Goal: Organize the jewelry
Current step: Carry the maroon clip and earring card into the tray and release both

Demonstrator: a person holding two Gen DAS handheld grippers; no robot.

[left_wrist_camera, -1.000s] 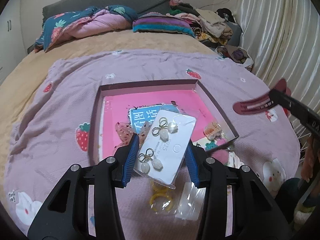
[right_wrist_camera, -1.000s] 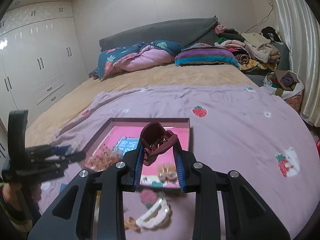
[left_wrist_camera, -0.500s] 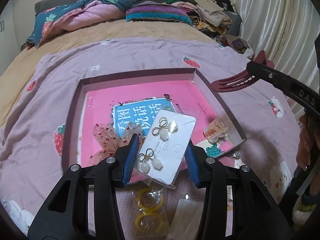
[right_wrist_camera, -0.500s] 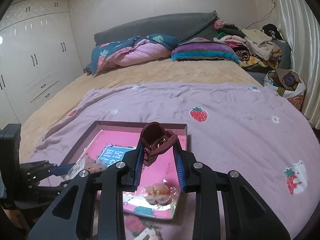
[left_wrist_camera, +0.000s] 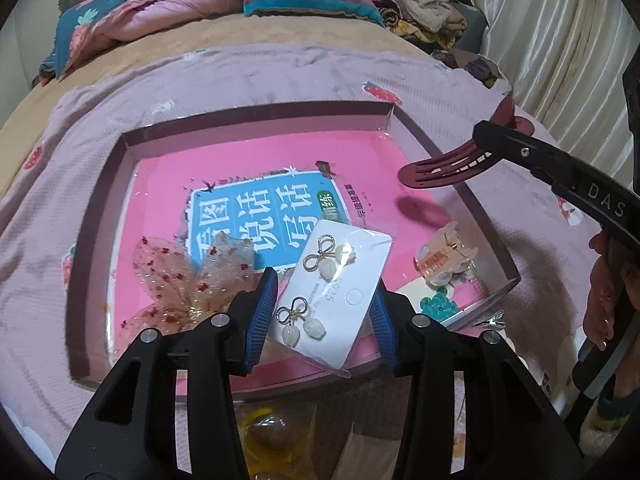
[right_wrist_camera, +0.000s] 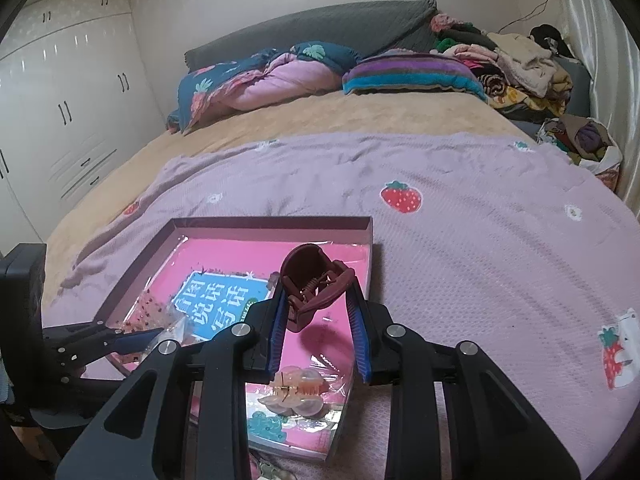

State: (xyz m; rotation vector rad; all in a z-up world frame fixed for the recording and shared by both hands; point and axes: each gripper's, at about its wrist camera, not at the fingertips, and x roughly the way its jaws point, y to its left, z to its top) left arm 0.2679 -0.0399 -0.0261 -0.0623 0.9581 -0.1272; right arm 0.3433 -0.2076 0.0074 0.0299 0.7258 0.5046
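My left gripper [left_wrist_camera: 323, 312] is shut on a white earring card [left_wrist_camera: 338, 288] in a clear sleeve and holds it above the near part of the pink tray [left_wrist_camera: 256, 120]. My right gripper [right_wrist_camera: 318, 328] is shut on a dark red claw clip [right_wrist_camera: 312, 292] above the tray's right side [right_wrist_camera: 370, 248]; the clip also shows in the left wrist view [left_wrist_camera: 444, 168]. Inside the tray lie a sheer sequin bow [left_wrist_camera: 180, 284], a peach claw clip [left_wrist_camera: 444, 256] and a teal flower piece [left_wrist_camera: 438, 304]. The peach clip shows in the right wrist view [right_wrist_camera: 296, 390] too.
The tray sits on a lilac strawberry blanket [right_wrist_camera: 460, 240] on a bed. Yellow rings in a clear bag [left_wrist_camera: 264, 436] lie on the blanket just before the tray. Pillows and heaped clothes [right_wrist_camera: 500, 64] lie at the bed's head. Curtains [left_wrist_camera: 560, 32] hang on the right.
Both grippers have moved forward over the tray with their items still held. The dark red clip has come in over the tray's right edge.
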